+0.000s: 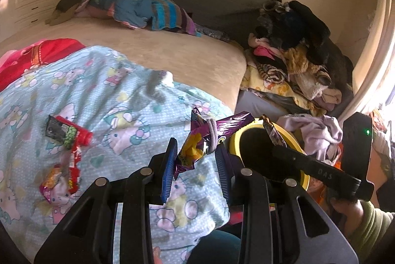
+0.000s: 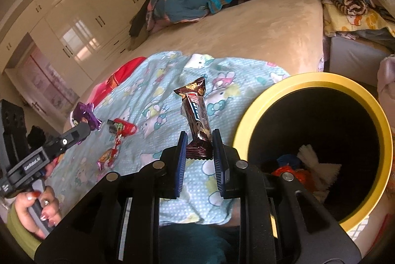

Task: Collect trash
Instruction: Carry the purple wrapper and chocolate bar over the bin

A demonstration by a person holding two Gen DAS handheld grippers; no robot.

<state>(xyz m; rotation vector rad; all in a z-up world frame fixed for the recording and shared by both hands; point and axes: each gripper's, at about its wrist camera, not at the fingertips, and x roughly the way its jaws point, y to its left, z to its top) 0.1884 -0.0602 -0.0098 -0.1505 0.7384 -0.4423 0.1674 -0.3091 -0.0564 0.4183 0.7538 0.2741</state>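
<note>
A purple snack bag with a hair tie round it hangs above the Hello Kitty blanket, with my left gripper shut on its lower end. In the right wrist view my right gripper is shut on the bottom of an upright brown chocolate bar wrapper. Just right of it stands the yellow-rimmed bin, black inside, with orange, white and blue trash at the bottom. A red wrapper and a crumpled red-yellow wrapper lie on the blanket. The left wrist view shows the brown wrapper over the bin rim.
A heap of clothes sits on a grey box right of the bed. Bundled bedding lies at the far end of the beige mattress. A lilac cloth lies behind the bin. Cream wardrobes line the far wall.
</note>
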